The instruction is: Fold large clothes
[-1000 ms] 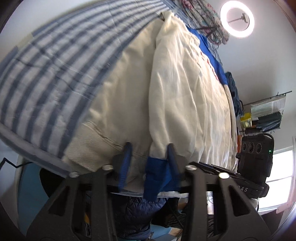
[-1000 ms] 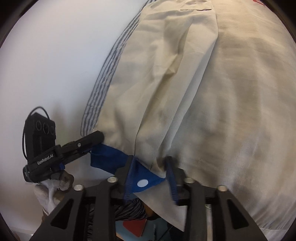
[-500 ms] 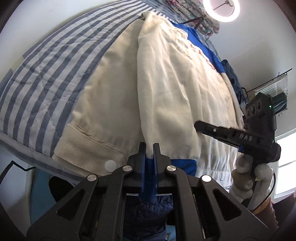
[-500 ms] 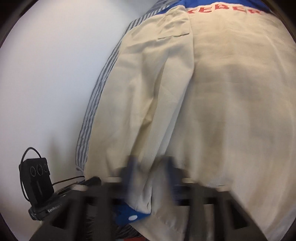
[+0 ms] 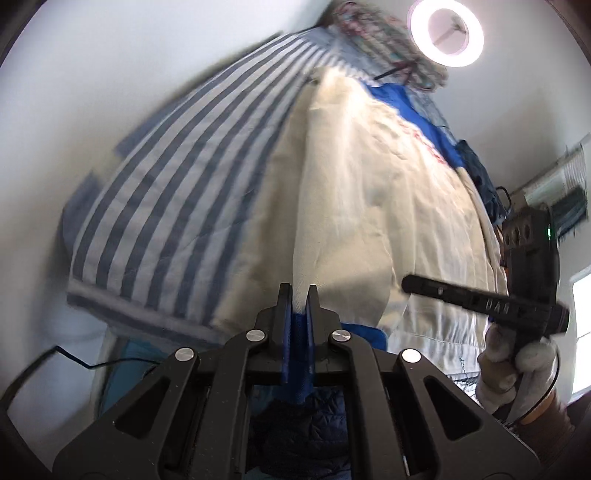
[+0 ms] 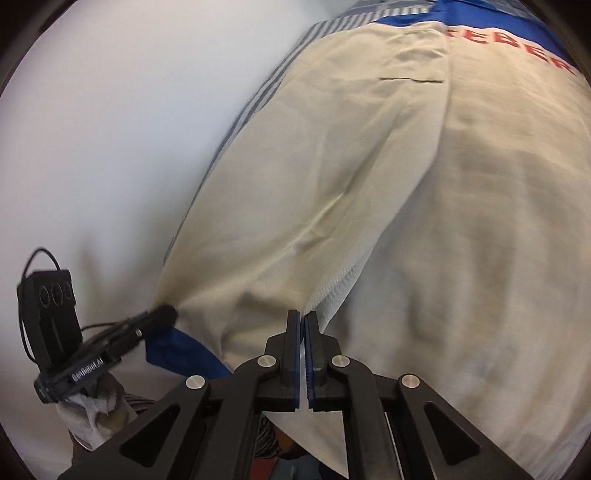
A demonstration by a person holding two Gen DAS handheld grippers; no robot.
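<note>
At six o'clock on the striped bed [image 5: 177, 206], the cream garment [image 5: 369, 229] is being pinched at its hem by the clenched left gripper [image 5: 298, 291] and right gripper [image 6: 302, 317], folding being barely begun.

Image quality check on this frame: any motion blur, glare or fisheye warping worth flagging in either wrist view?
Left wrist view: the blue-and-white striped bedcover is smeared by motion blur, the glowing ring light blows out to white, and the fisheye bows the bed edge. Right wrist view: the cream jacket with blue trim is softly blurred and dimmer; its red lettering is only partly readable.
</note>
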